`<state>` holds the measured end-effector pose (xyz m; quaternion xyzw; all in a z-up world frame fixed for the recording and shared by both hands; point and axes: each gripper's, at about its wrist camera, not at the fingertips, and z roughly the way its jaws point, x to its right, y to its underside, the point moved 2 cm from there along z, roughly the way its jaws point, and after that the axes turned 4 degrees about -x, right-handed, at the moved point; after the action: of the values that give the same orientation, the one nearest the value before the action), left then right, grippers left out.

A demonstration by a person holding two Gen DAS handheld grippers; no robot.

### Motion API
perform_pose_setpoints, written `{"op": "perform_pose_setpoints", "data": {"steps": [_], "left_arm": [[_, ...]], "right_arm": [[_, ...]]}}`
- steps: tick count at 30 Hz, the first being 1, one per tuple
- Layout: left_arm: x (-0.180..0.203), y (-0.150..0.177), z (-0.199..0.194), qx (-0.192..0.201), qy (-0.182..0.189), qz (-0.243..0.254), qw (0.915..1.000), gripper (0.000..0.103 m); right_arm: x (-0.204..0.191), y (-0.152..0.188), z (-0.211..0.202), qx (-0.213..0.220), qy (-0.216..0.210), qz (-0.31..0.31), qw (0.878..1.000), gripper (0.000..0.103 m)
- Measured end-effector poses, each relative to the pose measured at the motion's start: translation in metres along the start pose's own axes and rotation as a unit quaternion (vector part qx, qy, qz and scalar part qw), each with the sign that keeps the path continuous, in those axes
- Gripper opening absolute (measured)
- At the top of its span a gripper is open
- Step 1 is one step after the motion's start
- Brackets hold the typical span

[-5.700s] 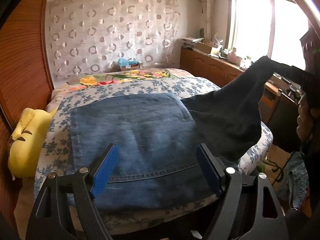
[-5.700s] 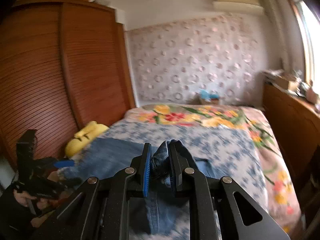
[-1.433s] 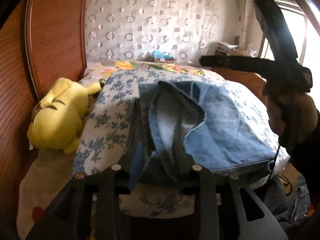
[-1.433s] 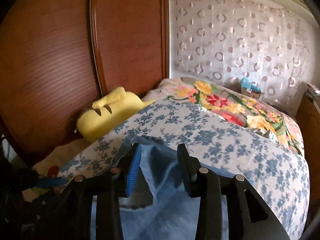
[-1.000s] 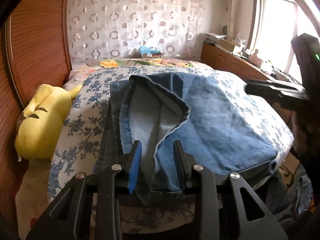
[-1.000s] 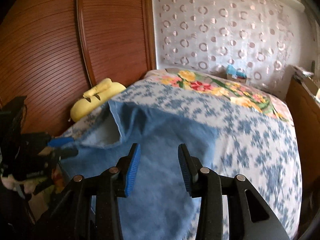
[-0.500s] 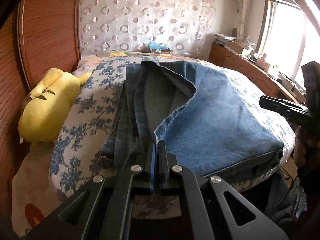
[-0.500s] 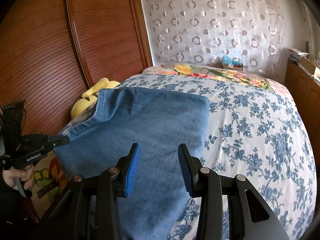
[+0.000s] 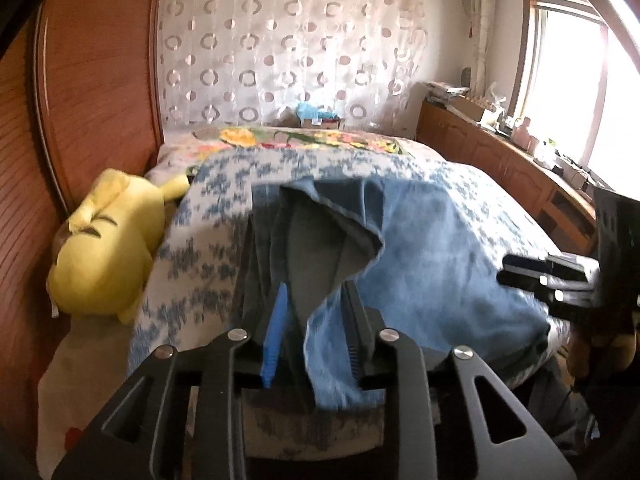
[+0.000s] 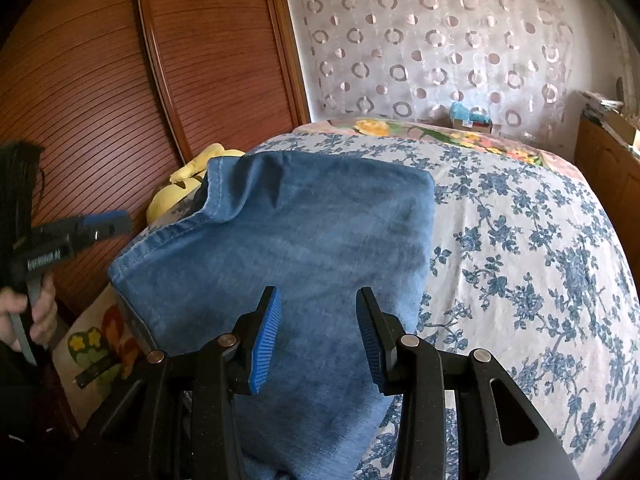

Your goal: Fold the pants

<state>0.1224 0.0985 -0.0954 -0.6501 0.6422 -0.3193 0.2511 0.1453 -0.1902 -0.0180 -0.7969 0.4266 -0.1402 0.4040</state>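
Folded blue jeans (image 9: 432, 248) lie on the flowered bedspread (image 9: 208, 248), near its front edge. A turned-up flap shows the paler inside of the denim. My left gripper (image 9: 316, 286) is at the jeans' near left edge; its jaws are opening, and the flap's edge hangs loosely between the pads without being pressed. My right gripper (image 10: 317, 291) hovers open over the jeans (image 10: 300, 232) at their near right side, nothing between its fingers. Each gripper shows in the other's view: the left gripper (image 10: 100, 226) in a hand, the right gripper (image 9: 520, 274) at the edge.
A yellow plush toy (image 9: 104, 256) lies left of the jeans against the wooden wardrobe (image 10: 100, 80). A low wooden cabinet (image 9: 500, 160) with clutter runs along the right under the window. The bedspread (image 10: 520, 240) is bare to the right and behind the jeans.
The left jaws, shut half a second ago, have come apart around the denim flap, and the left gripper has lifted a little. The right gripper has hardly moved.
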Motion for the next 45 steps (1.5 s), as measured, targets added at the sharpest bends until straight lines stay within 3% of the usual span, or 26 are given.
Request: {"op": "perform_pose_setpoints", "data": {"steps": [4, 14, 21, 22, 25, 26, 31, 34, 42, 44, 45], "left_arm": [[0.002, -0.021, 0.02, -0.023, 0.029, 0.005, 0.9993, 0.044], [0.014, -0.059, 0.068, -0.05, 0.019, 0.005, 0.9985, 0.045], [0.009, -0.059, 0.104, -0.113, 0.026, -0.012, 0.9931, 0.044], [0.011, -0.059, 0.103, -0.109, 0.018, -0.003, 0.9939, 0.041], [0.017, -0.061, 0.099, -0.097, -0.004, 0.026, 0.995, 0.012], [0.018, -0.063, 0.097, -0.094, -0.008, 0.034, 0.995, 0.007], [0.008, -0.075, 0.09, -0.068, -0.058, 0.062, 0.9941, 0.003], [-0.006, -0.084, 0.089, -0.063, -0.063, 0.055, 0.9945, 0.004], [-0.01, -0.079, 0.073, -0.053, -0.067, 0.062, 0.9944, 0.027], [-0.004, -0.074, 0.062, -0.04, -0.053, 0.063, 0.9957, 0.046], [-0.002, -0.07, 0.056, -0.033, -0.046, 0.062, 0.9965, 0.048]], "right_arm": [[0.0, 0.002, 0.001, 0.002, 0.0, 0.006, 1.0, 0.041], [-0.004, 0.007, 0.001, 0.001, 0.002, -0.001, 1.0, 0.041], [-0.001, 0.008, -0.002, 0.005, -0.005, -0.001, 1.0, 0.042], [0.0, 0.008, -0.002, 0.005, -0.006, -0.001, 1.0, 0.042], [0.002, 0.008, -0.001, 0.005, -0.007, 0.001, 1.0, 0.042], [0.002, 0.008, 0.0, 0.004, -0.007, 0.001, 1.0, 0.042], [0.0, 0.008, 0.0, 0.003, -0.007, 0.001, 1.0, 0.042], [0.001, 0.008, -0.001, 0.004, -0.007, 0.002, 1.0, 0.042], [0.001, 0.009, -0.002, 0.007, -0.001, 0.003, 1.0, 0.042], [0.003, 0.01, -0.004, 0.009, 0.005, 0.007, 1.0, 0.042], [0.003, 0.011, -0.005, 0.01, 0.01, 0.009, 1.0, 0.042]]}}
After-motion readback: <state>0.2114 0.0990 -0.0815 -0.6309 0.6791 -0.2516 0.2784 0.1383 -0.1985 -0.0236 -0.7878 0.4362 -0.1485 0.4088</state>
